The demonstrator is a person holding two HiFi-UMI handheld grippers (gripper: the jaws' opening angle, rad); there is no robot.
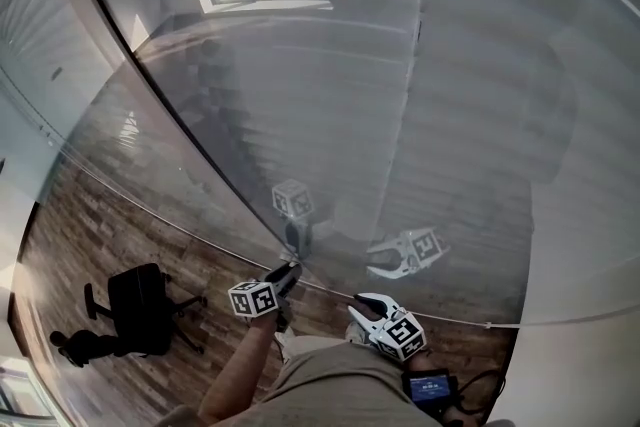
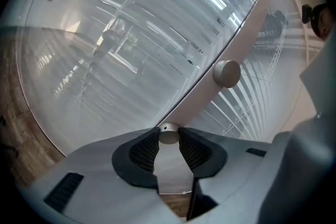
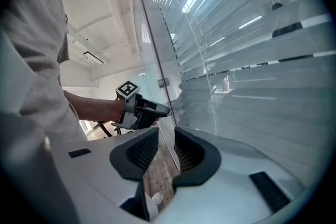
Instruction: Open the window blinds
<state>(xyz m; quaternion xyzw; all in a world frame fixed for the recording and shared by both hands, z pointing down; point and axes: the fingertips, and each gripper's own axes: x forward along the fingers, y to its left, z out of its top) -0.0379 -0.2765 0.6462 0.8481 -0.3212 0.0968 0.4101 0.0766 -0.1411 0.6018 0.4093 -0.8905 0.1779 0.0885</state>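
Slatted blinds (image 2: pixel 131 55) hang behind a glass wall (image 1: pixel 400 115) and stand nearly closed, with thin gaps between slats (image 3: pixel 252 60). A pale upright frame (image 2: pixel 207 94) divides the panes. My left gripper (image 2: pixel 168 136) is shut on a small round metal knob (image 2: pixel 168 135) on that frame, and a second knob (image 2: pixel 227 73) sits higher up. In the head view the left gripper (image 1: pixel 285 277) touches the frame low down. My right gripper (image 1: pixel 368 305) hovers beside it, jaws open and empty (image 3: pixel 167 152), looking along the glass at the left gripper (image 3: pixel 152 110).
A black office chair (image 1: pixel 140 310) stands on the wood floor (image 1: pixel 90 225) to the left. A small device with a lit screen (image 1: pixel 432 385) hangs at the person's waist. A white wall (image 1: pixel 590 355) closes the right side. Both grippers are mirrored in the glass.
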